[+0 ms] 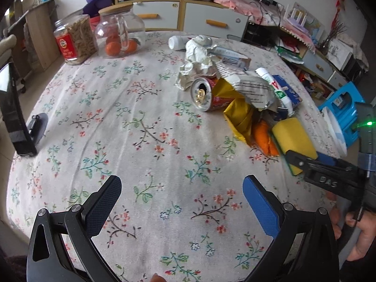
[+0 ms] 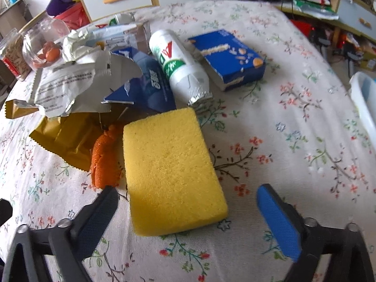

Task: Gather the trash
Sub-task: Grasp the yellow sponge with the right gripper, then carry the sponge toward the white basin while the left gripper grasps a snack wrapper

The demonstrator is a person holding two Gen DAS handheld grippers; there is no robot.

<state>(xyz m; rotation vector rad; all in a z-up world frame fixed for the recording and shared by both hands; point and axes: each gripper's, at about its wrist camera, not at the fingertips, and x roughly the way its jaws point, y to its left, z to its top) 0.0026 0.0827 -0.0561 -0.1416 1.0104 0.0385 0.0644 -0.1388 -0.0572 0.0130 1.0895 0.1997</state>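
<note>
Trash pile (image 1: 237,89) on floral tablecloth (image 1: 141,141); drawers (image 1: 178,15) behind; both hand-held grippers wide.

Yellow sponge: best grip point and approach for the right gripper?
Grip the yellow sponge across its short width, near the end closest to the right gripper. It lies flat, long axis pointing away, and the open fingers already flank that end. Come in low from the near side; the far end abuts the orange cloth and wrappers.
</note>
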